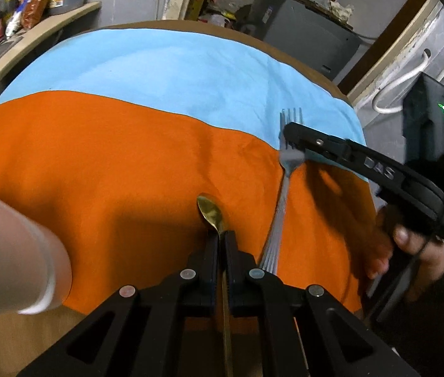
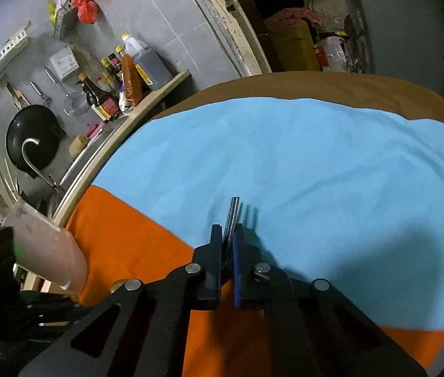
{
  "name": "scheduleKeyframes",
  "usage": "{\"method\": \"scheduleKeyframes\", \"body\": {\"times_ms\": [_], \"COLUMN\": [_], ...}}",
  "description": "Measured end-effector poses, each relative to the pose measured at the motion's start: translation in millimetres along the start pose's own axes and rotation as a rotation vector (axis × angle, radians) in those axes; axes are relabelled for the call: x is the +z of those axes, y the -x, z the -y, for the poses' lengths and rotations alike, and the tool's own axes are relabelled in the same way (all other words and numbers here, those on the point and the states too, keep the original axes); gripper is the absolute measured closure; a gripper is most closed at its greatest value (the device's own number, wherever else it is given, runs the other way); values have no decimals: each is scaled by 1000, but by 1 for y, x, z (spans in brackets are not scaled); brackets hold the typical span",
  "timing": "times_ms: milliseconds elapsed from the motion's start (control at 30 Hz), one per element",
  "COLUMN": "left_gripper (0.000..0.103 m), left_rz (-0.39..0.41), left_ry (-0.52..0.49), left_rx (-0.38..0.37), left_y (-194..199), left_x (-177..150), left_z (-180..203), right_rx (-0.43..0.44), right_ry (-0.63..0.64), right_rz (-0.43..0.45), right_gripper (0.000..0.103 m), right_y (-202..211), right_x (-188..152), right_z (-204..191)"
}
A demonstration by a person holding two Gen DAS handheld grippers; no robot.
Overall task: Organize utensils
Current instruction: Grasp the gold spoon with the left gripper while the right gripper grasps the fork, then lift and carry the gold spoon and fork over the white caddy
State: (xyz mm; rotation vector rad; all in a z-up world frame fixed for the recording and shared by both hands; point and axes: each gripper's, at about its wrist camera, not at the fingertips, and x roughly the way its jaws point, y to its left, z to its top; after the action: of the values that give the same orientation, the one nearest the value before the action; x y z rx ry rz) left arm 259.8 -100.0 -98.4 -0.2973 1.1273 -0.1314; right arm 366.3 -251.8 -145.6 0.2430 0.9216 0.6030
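Fork [image 2: 232, 220] between closed right jaws

A slim gold metal spoon [image 1: 211, 213] hangs bowl-forward over the orange cloth. Just right of it, a silver steel fork [image 1: 284, 182] with 4 tines and a ribbed handle crosses the orange-blue seam.

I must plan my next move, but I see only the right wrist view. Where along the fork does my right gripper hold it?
Observer: The right gripper clamps the fork at its head, just below the tines; the handle runs back over the orange cloth.
Operator: Is the left gripper free?
Observer: No. The left gripper is shut on a gold spoon, with the bowl pointing forward.
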Motion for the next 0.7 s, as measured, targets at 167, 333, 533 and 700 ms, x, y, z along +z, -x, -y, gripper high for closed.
{"method": "scheduleKeyframes", "body": {"times_ms": [167,333,533,700], "left_gripper": [99,101,101,101], "left_rz": [11,158,364,490], "left_ry": [-18,-53,-135,-153], "left_rx": [-33,-117,-119,-118], "left_y": [6,40,95,138], "left_x": [-2,-14,-25,-24], "left_z": [2,10,22,14], "right_rx": [-12,-95,-247,-357], "right_ry": [-40,-19,61,114], "right_rz": [63,198,358,478], "right_gripper": [100,100,101,101], "right_y": [31,84,134,171], "right_x": [-15,-34,-46,-47], "right_z": [-6,-31,-76,-117]}}
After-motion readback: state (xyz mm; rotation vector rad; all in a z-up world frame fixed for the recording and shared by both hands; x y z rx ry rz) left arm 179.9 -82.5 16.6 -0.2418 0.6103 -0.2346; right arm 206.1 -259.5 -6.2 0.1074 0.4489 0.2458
